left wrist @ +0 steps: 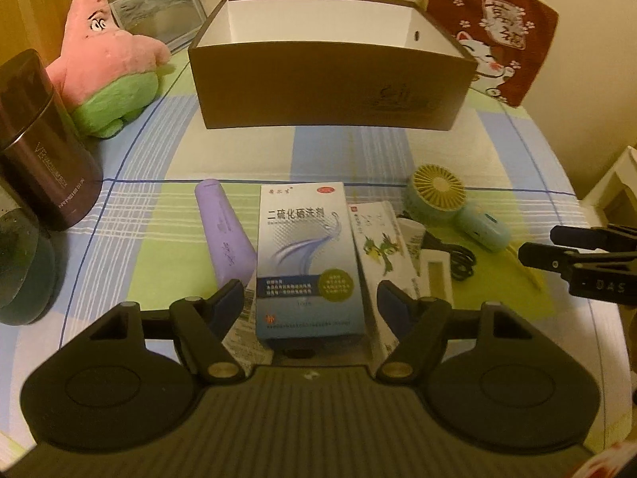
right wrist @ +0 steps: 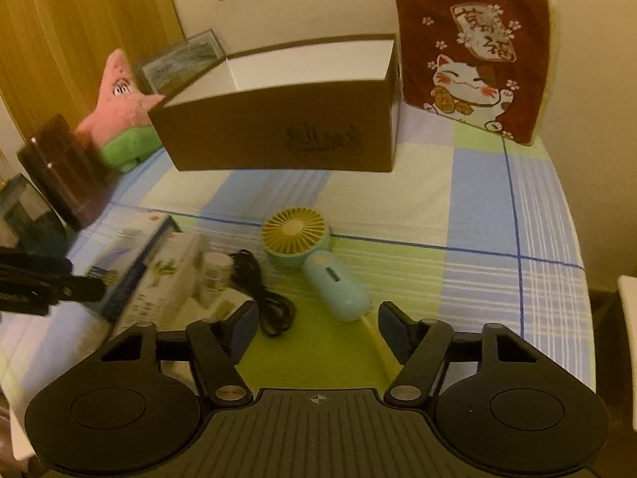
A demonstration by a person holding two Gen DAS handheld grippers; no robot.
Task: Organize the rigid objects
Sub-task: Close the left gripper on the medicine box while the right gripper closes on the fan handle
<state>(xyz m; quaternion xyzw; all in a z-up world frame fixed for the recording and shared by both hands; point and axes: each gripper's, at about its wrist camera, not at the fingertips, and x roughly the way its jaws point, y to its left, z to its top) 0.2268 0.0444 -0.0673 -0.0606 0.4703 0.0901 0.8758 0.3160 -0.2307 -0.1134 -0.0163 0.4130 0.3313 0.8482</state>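
My left gripper (left wrist: 309, 298) is open, its jaws on either side of a blue-white medicine box (left wrist: 308, 259) lying on the checked cloth, not closed on it. A purple tube (left wrist: 227, 233) lies left of it, a white box with a green plant print (left wrist: 384, 255) right of it. My right gripper (right wrist: 316, 324) is open and empty, just in front of a small mint hand fan (right wrist: 314, 257) and a black cable (right wrist: 264, 298). An open brown cardboard box (left wrist: 330, 79) stands behind; it also shows in the right wrist view (right wrist: 278, 127).
A pink and green starfish plush (left wrist: 107, 67) and a dark cylindrical canister (left wrist: 43, 147) stand at the left. A red lucky-cat cushion (right wrist: 473, 59) leans at the back right. A framed picture (left wrist: 159, 4) leans behind the plush. The table edge runs along the right.
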